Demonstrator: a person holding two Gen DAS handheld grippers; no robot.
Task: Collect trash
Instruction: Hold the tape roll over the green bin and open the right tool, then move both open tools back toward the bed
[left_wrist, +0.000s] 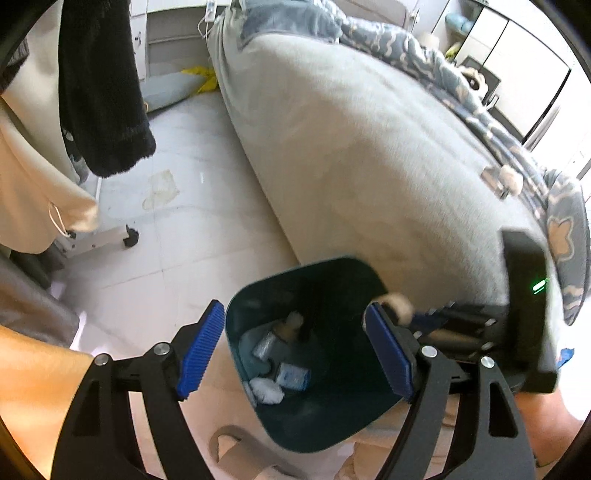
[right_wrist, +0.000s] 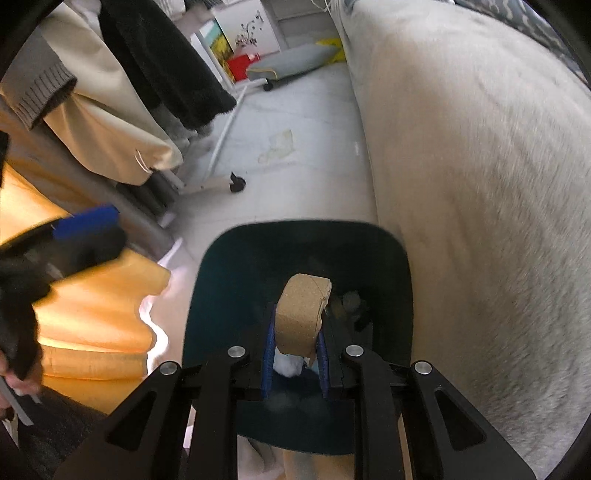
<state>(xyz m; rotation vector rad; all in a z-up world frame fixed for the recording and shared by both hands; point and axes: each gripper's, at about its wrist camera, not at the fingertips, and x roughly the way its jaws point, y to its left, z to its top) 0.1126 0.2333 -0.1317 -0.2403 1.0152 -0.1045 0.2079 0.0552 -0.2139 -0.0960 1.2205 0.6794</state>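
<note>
Right tongs (right_wrist: 295, 363) clamped on cardboard roll (right_wrist: 301, 314), judged light, crushable; held mid-body over bin (right_wrist: 391, 258). Left tongs (left_wrist: 295, 350) wide, empty.

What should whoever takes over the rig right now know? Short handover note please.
Right tongs: shut on a flattened brown cardboard tube, held over the opening of the dark green plastic bin.
Left tongs: open, nothing between the blue pads, also above the bin.
Bin stands on the pale tiled floor against the grey bed.
Done: white crumpled tissue, small blue-and-white packets and other scraps already lie in the bin.
Left: release the tube into the bin, then look for further trash.
</note>
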